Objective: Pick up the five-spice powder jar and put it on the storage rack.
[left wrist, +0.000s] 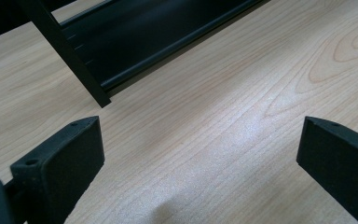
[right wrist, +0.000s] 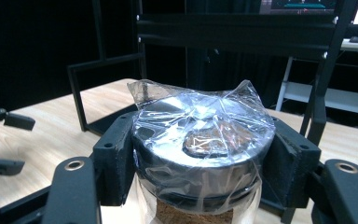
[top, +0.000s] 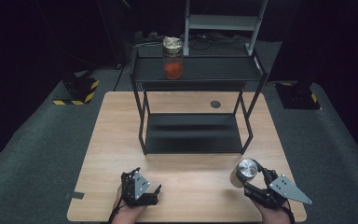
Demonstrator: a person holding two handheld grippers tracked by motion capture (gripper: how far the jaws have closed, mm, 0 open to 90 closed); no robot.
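My right gripper [top: 248, 178] is shut on a glass jar [top: 244, 172] near the table's front right; its lid is wrapped in clear film [right wrist: 204, 126] and brown contents show below. The jaws press both sides of the jar [right wrist: 200, 154] just under the lid. My left gripper [top: 154, 190] sits low at the front left, open, with bare wood between its jaws [left wrist: 200, 154]. A second jar [top: 173, 58] with orange-red contents and a foil-like top stands on the top shelf of the black rack [top: 196, 74].
The black two-tier metal rack's lower shelf [top: 193, 133] lies on the wooden table [top: 121, 140], and its front left leg [left wrist: 70, 56] is close ahead of my left gripper. A round grommet [top: 215, 104] sits at the table's back. Dark floor surrounds the table.
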